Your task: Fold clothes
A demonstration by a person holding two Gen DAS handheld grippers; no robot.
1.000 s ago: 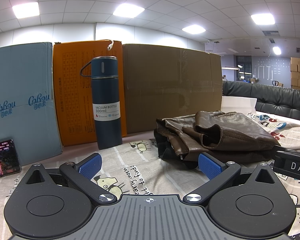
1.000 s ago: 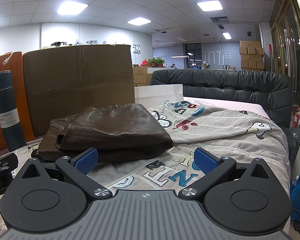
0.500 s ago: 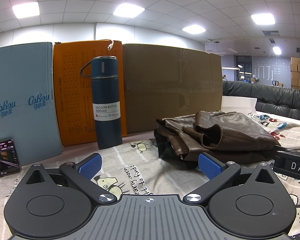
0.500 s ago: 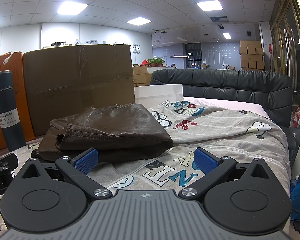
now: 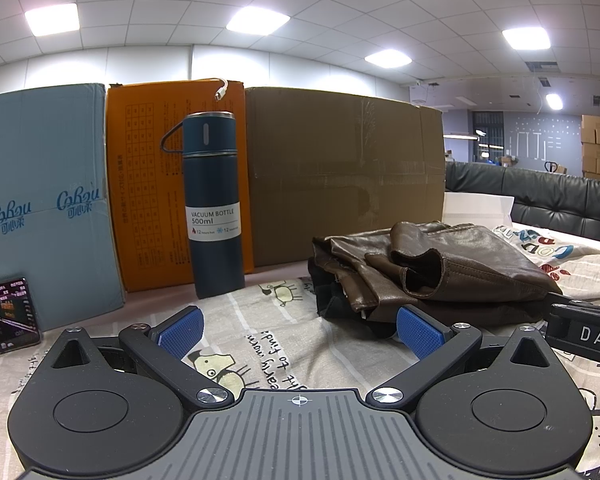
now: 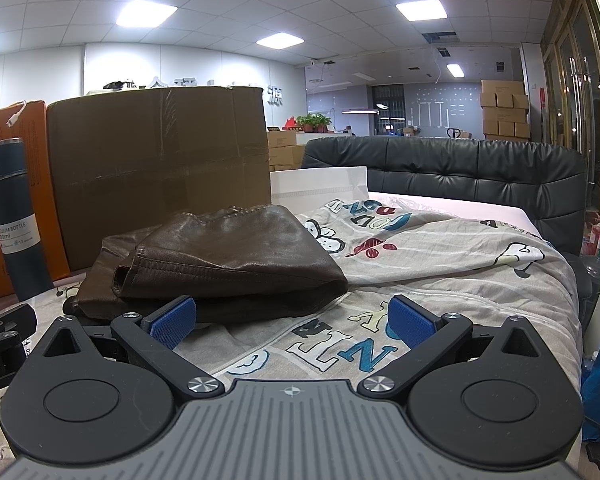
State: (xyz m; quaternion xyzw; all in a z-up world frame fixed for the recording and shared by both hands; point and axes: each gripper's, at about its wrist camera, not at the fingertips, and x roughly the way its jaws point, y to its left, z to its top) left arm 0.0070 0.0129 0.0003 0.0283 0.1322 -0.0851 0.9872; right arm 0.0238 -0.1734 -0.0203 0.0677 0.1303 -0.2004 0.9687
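Observation:
A brown leather jacket (image 5: pixel 440 268) lies folded in a compact pile on the cartoon-print bedsheet (image 5: pixel 284 344). It also shows in the right wrist view (image 6: pixel 228 260), just beyond my right gripper. My left gripper (image 5: pixel 300 330) is open and empty, low over the sheet, with the jacket ahead to its right. My right gripper (image 6: pixel 292 320) is open and empty, its left pad (image 6: pixel 172 320) close to the jacket's near edge. The right gripper's body shows at the right edge of the left wrist view (image 5: pixel 584 332).
A dark blue vacuum bottle (image 5: pixel 214 204) stands upright behind the sheet. Behind it stand a light blue box (image 5: pixel 44 200), an orange box (image 5: pixel 148 184) and a brown carton (image 5: pixel 340 176). A phone (image 5: pixel 6 316) leans at the far left. A black padded headboard (image 6: pixel 452 172) lies beyond.

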